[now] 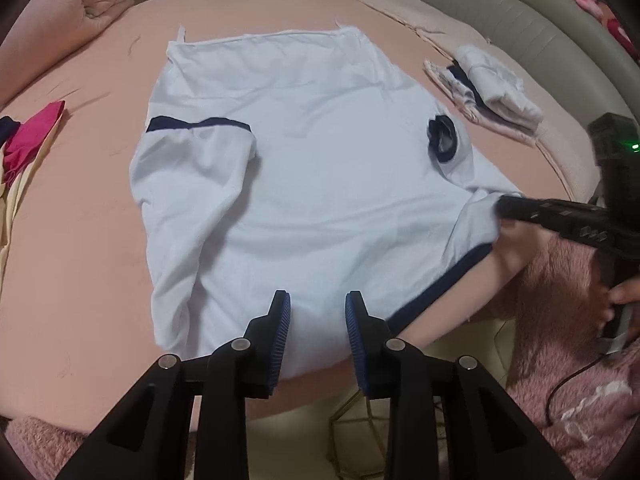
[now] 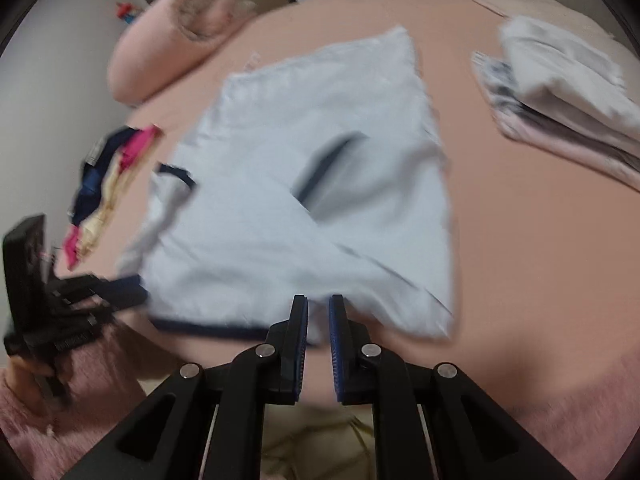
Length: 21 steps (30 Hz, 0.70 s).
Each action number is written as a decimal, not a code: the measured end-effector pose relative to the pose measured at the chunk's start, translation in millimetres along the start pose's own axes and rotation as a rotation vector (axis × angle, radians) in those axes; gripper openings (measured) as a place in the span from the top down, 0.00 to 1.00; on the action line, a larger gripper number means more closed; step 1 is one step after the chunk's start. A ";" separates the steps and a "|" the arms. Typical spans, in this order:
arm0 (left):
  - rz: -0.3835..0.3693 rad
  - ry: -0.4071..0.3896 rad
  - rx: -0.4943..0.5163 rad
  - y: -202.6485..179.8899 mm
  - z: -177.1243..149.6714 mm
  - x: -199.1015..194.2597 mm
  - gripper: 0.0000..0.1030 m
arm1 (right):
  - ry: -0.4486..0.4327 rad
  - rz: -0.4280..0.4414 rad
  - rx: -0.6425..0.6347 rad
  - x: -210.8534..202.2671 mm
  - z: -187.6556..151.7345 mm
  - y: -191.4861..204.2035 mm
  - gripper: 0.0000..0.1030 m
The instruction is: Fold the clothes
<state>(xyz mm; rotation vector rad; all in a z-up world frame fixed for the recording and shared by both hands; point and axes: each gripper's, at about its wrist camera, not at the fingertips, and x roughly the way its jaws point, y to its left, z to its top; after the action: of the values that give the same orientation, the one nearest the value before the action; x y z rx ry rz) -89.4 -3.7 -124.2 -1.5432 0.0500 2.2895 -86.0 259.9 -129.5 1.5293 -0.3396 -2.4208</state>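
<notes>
A white shirt (image 1: 320, 160) with navy trim lies spread on the pink bed (image 1: 88, 248), its sleeves folded inward. At its near edge my left gripper (image 1: 318, 304) has a fold of the cloth filling the gap between its blue pads. The right gripper (image 1: 500, 208) pinches the shirt's near right corner, which is lifted off the sheet. In the blurred right wrist view that right gripper (image 2: 318, 310) is nearly closed on the shirt (image 2: 300, 180) beside its navy hem. The left gripper (image 2: 134, 292) shows at the shirt's left corner.
A stack of folded clothes (image 1: 492, 92) (image 2: 560, 92) lies at the right by the padded headboard (image 1: 520, 12). A heap of pink, navy and cream garments (image 1: 28, 148) (image 2: 108, 188) sits at the left. A rolled pink blanket (image 1: 80, 0) is at the back left. A fuzzy pink sleeve (image 1: 560, 280) shows.
</notes>
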 end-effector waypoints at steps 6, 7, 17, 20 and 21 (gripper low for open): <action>0.062 0.114 0.042 15.0 -17.2 7.7 0.73 | 0.273 -0.110 -0.004 29.7 -10.9 -9.8 0.86; 0.071 0.128 0.046 15.6 -17.0 4.3 0.73 | 0.305 -0.104 0.010 23.8 -16.2 -15.8 0.83; 0.018 0.157 0.122 1.4 -10.0 21.5 0.72 | 0.169 -0.127 -0.101 19.3 12.1 0.9 0.50; -0.008 0.158 0.133 12.2 -20.5 -0.3 0.72 | 0.250 -0.167 -0.191 24.2 -6.7 -1.1 0.50; -0.011 0.140 0.136 15.8 -21.3 -8.6 0.72 | 0.270 -0.154 -0.188 16.4 -8.2 -2.6 0.50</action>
<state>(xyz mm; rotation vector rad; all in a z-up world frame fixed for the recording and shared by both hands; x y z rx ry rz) -72.8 -25.8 -127.8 -1.6255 0.2284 2.1190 -85.6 256.3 -147.8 1.8214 0.0596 -2.2375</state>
